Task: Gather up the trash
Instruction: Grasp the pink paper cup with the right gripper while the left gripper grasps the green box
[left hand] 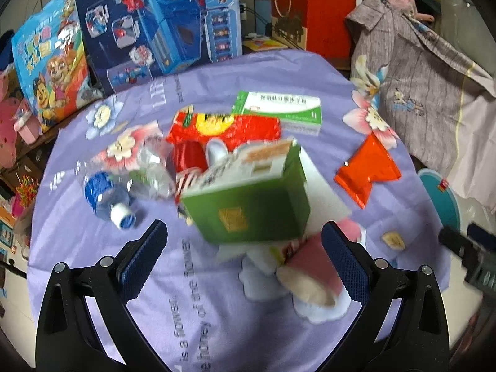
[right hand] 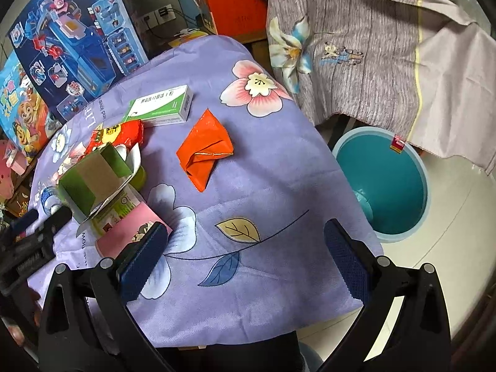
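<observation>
A green carton (left hand: pixel 248 207), blurred and tilted, sits between the wide-apart fingers of my left gripper (left hand: pixel 243 232), which is open; neither pad touches it. In the right wrist view the same carton (right hand: pixel 90 179) shows its open brown inside, just beyond the left gripper (right hand: pixel 40 218). Around it lie a red snack bag (left hand: pixel 226 127), a crushed clear bottle (left hand: pixel 105 195) with a blue label, a green-and-white medicine box (left hand: pixel 279 108) and an orange wrapper (right hand: pixel 207 148). My right gripper (right hand: pixel 245 238) is open over bare purple cloth, holding nothing.
The round table wears a purple flowered cloth (right hand: pixel 263 186). A teal bin (right hand: pixel 415 167) stands on the floor past the table's right edge. A pink paper cup (left hand: pixel 310 272) lies near the left fingers. Toy boxes (left hand: pixel 155 21) and draped grey fabric (right hand: pixel 356 46) crowd the far side.
</observation>
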Motion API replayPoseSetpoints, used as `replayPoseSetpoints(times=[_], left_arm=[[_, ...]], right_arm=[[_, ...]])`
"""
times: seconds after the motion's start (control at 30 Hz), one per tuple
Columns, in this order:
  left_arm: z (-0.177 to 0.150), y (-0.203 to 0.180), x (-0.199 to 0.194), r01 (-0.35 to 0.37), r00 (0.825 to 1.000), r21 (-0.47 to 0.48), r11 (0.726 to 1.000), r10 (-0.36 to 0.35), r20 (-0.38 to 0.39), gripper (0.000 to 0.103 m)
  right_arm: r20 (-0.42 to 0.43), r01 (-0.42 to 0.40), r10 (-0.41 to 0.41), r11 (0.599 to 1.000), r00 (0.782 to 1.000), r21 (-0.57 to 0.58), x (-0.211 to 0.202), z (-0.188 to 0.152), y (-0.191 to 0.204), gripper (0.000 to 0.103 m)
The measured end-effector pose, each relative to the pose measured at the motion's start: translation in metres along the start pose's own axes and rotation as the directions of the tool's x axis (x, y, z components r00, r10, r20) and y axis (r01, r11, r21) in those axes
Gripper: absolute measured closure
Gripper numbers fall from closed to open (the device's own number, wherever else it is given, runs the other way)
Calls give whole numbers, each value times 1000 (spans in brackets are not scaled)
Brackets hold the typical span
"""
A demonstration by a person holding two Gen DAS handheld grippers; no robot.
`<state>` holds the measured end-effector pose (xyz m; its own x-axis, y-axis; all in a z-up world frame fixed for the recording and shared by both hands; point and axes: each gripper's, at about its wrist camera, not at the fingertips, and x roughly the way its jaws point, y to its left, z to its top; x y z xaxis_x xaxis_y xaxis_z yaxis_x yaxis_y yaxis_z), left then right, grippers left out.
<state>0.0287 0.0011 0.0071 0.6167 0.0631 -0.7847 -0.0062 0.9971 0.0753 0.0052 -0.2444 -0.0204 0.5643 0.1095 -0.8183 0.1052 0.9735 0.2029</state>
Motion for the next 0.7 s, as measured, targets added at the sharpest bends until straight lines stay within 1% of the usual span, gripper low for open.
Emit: replayPoseSetpoints(times=[0.07, 0.13, 0.2, 0.23, 0.3, 0.37, 0.53, 0.63, 0.7], left_arm=[[12, -3, 8, -9, 1000, -15, 1000, 9, -7, 3], [20, -4, 21, -38, 999, -28, 999, 37, -28, 3], [23, 1, 36, -75, 995, -48, 996, 72, -65, 3], [22, 5, 40, -75, 994, -59, 995, 70, -82, 3], [17, 14, 46, -69, 992, -79, 994, 60, -110, 3], [9, 22, 47, -82, 990, -82, 993, 72, -123, 3], [-12, 46, 44, -84, 987, -113, 990, 66, -150, 3], [-23, 60, 46, -84, 984, -132, 988, 62, -167, 3], [-32, 71, 49, -84, 981, -157, 984, 54, -184, 3]], right_arm=[[-5, -5, 5, 1000, 1000, 0, 4, 1, 0, 6], [-11, -7, 7, 1000, 1000, 2, 7, 1, 1, 6], [-15, -6, 6, 1000, 1000, 3, 9, 1, 0, 6], [-17, -6, 6, 1000, 1000, 4, 10, 1, 1, 6], [-25, -11, 12, 1000, 1000, 6, 14, 2, 1, 6], [-37, -16, 17, 1000, 999, 7, 17, 2, 3, 6], [-84, -71, 69, 997, 994, -14, 28, 2, 23, 6], [-140, -142, 136, 989, 981, -31, 37, 0, 43, 6], [-179, -171, 162, 984, 971, -40, 47, -1, 57, 6]])
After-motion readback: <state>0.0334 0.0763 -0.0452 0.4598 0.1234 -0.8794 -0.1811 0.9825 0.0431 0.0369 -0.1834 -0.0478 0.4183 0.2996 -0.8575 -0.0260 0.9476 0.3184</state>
